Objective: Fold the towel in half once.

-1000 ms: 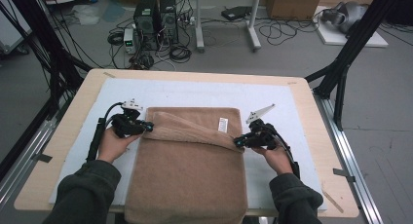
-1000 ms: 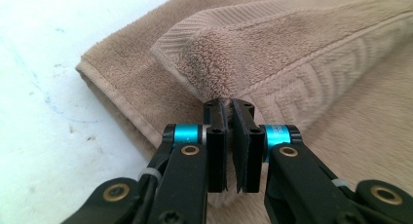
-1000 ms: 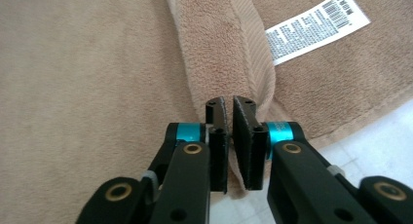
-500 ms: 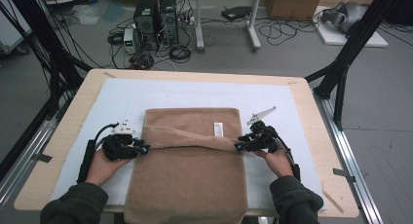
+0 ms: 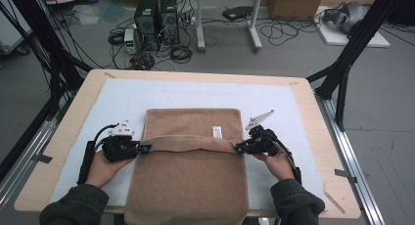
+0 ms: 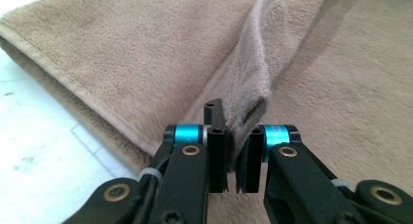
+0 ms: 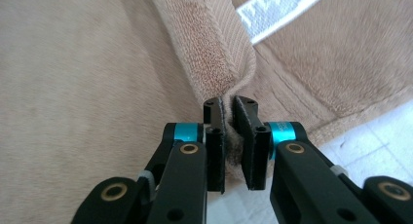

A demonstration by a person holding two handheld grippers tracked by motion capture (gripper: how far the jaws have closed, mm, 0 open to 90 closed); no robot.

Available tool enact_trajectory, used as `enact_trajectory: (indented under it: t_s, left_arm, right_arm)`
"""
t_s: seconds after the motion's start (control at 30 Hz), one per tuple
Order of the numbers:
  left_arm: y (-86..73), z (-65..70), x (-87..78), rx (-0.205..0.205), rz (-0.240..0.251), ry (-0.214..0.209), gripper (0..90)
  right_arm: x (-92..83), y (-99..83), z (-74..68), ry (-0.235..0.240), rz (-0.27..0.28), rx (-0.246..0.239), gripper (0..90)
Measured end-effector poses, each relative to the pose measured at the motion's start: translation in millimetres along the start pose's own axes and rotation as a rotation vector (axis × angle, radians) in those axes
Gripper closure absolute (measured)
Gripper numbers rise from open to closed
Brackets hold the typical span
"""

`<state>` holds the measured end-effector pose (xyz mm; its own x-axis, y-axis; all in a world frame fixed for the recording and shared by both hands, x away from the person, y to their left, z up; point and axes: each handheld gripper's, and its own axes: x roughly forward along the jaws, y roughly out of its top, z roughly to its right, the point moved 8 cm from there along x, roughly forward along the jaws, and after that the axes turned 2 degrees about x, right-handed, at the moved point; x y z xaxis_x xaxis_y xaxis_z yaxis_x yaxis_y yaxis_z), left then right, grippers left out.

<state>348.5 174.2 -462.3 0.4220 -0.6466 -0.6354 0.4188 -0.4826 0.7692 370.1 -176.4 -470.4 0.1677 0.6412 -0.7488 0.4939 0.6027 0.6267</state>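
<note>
A brown towel [image 5: 186,176] lies on the white mat, its near part hanging over the table's front edge. A folded edge runs across it between my two grippers. My left gripper [image 5: 145,148] is shut on the fold's left end; in the left gripper view the pinched towel [image 6: 258,63] rises from between the jaws [image 6: 234,136]. My right gripper [image 5: 238,148] holds the fold's right end. Its jaws [image 7: 229,112] have just been closing, with the towel's hem [image 7: 214,44] pressed between them. A white label [image 5: 217,132] sits just beyond the fold.
The white mat [image 5: 117,102] covers a wooden table [image 5: 73,112]. Black frame posts [image 5: 342,73] stand at the table's far corners. Computer cases [image 5: 156,19] and cables lie on the floor beyond the far edge.
My left hand has shifted left and toward the person. The fold has dropped from a raised drape to a flat line nearer the front edge. The right hand has hardly moved.
</note>
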Motion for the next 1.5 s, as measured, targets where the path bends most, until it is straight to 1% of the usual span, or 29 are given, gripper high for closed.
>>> enact_trajectory:
  t_s: [0.03, 0.07, 0.13, 0.23, 0.27, 0.33, 0.37, 0.4, 0.47, 0.53, 0.57, 0.6, 0.63, 0.67, 0.7, 0.73, 0.8, 0.83, 0.87, 0.9, 0.93, 1.0, 1.1, 1.2, 1.3, 1.37, 1.4, 1.5]
  left_arm:
    - [0.1, 1.3, -3.7, -0.003, 0.01, 0.001, 85.3]
    - [-0.5, 2.3, -7.9, 0.004, 0.013, 0.002, 85.4]
    - [-2.5, 5.2, -16.7, 0.014, 0.021, 0.011, 85.5]
    - [-12.0, 13.5, -29.7, 0.03, 0.024, 0.014, 85.5]
    - [-16.8, 16.9, -32.8, 0.033, 0.021, 0.02, 85.5]
    - [-26.0, 25.0, -36.5, 0.036, 0.023, 0.019, 85.3]
    - [-33.6, 30.7, -38.3, 0.035, 0.022, 0.016, 85.2]
    - [-39.5, 35.8, -39.3, 0.032, 0.021, 0.011, 85.2]
    - [-50.8, 45.3, -42.6, 0.031, 0.018, 0.0, 85.2]
    - [-58.4, 55.7, -48.4, 0.032, 0.025, -0.018, 85.0]
    - [-61.2, 60.5, -52.4, 0.042, 0.024, -0.027, 84.0]
    - [-63.1, 65.2, -56.7, 0.047, 0.026, -0.031, 81.1]
    - [-64.5, 68.7, -60.9, 0.049, 0.025, -0.034, 73.3]
    - [-65.6, 71.1, -65.2, 0.05, 0.021, -0.039, 64.2]
    - [-65.7, 72.6, -69.5, 0.048, 0.023, -0.042, 56.8]
    - [-65.0, 73.5, -73.9, 0.044, 0.029, -0.045, 51.7]
    - [-62.0, 72.5, -81.0, 0.046, 0.036, -0.049, 48.4]
    - [-59.4, 71.4, -82.7, 0.04, 0.044, -0.045, 47.0]
    - [-56.8, 69.0, -83.7, 0.044, 0.045, -0.037, 46.3]
    - [-54.1, 67.2, -83.4, 0.036, 0.05, -0.037, 45.7]
    - [-51.6, 65.4, -82.6, 0.034, 0.054, -0.041, 45.1]
    - [-47.1, 61.6, -79.7, 0.033, 0.061, -0.048, 43.7]
    - [-42.0, 55.3, -78.4, 0.028, 0.073, -0.053, 42.8]
    - [-37.8, 49.3, -82.3, 0.018, 0.091, -0.052, 42.0]
    - [-35.8, 46.5, -87.6, 0.014, 0.102, -0.04, 41.8]
    - [-35.5, 44.5, -89.0, 0.015, 0.101, -0.03, 41.5]
    - [-34.7, 43.1, -88.7, 0.014, 0.103, -0.026, 41.5]
    - [-29.5, 37.8, -81.1, 0.016, 0.096, -0.011, 40.9]
  right_arm:
    - [-3.5, 2.2, -2.9, 0.0, 0.02, -0.006, 84.1]
    - [-7.8, 3.9, -7.9, 0.011, 0.034, -0.013, 84.1]
    - [-16.1, 7.5, -18.3, 0.014, 0.067, -0.039, 84.1]
    - [-25.3, 6.8, -38.1, 0.031, 0.096, -0.087, 84.2]
    - [-26.5, 4.5, -45.2, 0.037, 0.101, -0.095, 84.2]
    - [-26.5, -2.3, -58.6, 0.053, 0.102, -0.112, 84.2]
    - [-26.4, -5.3, -64.0, 0.056, 0.101, -0.113, 84.3]
    - [-25.9, -10.1, -72.3, 0.064, 0.096, -0.129, 84.3]
    - [-26.9, -18.5, -85.8, 0.076, 0.086, -0.143, 84.3]
    - [-31.3, -25.8, -101.6, 0.106, 0.097, -0.169, 84.4]
    - [-33.9, -29.7, -108.9, 0.111, 0.096, -0.183, 84.4]
    - [-37.1, -33.5, -116.3, 0.116, 0.095, -0.19, 84.2]
    - [-40.3, -36.2, -123.6, 0.134, 0.102, -0.204, 82.6]
    - [-43.3, -37.5, -128.8, 0.14, 0.112, -0.218, 76.9]
    - [-46.2, -38.0, -132.0, 0.151, 0.116, -0.213, 75.0]
    - [-49.0, -37.5, -133.6, 0.164, 0.12, -0.213, 72.8]
    - [-53.5, -33.7, -129.8, 0.145, 0.13, -0.214, 68.1]
    - [-54.6, -31.3, -126.5, 0.148, 0.133, -0.205, 67.5]
    - [-54.9, -28.2, -121.9, 0.142, 0.138, -0.203, 65.7]
    - [-54.6, -25.1, -117.0, 0.133, 0.139, -0.196, 65.0]
    - [-53.8, -21.9, -113.0, 0.135, 0.141, -0.195, 63.6]
    - [-50.1, -16.1, -101.6, 0.102, 0.137, -0.189, 62.0]
    - [-42.2, -9.9, -81.0, 0.054, 0.118, -0.156, 58.4]
    - [-35.4, -2.7, -59.8, 0.015, 0.115, -0.121, 55.2]
    - [-28.6, 3.9, -42.5, -0.009, 0.11, -0.097, 53.0]
    - [-25.1, 7.7, -35.9, -0.017, 0.12, -0.083, 51.5]
    - [-22.8, 10.0, -32.2, -0.029, 0.123, -0.083, 50.9]
    - [-16.4, 14.5, -24.8, -0.046, 0.124, -0.072, 49.0]
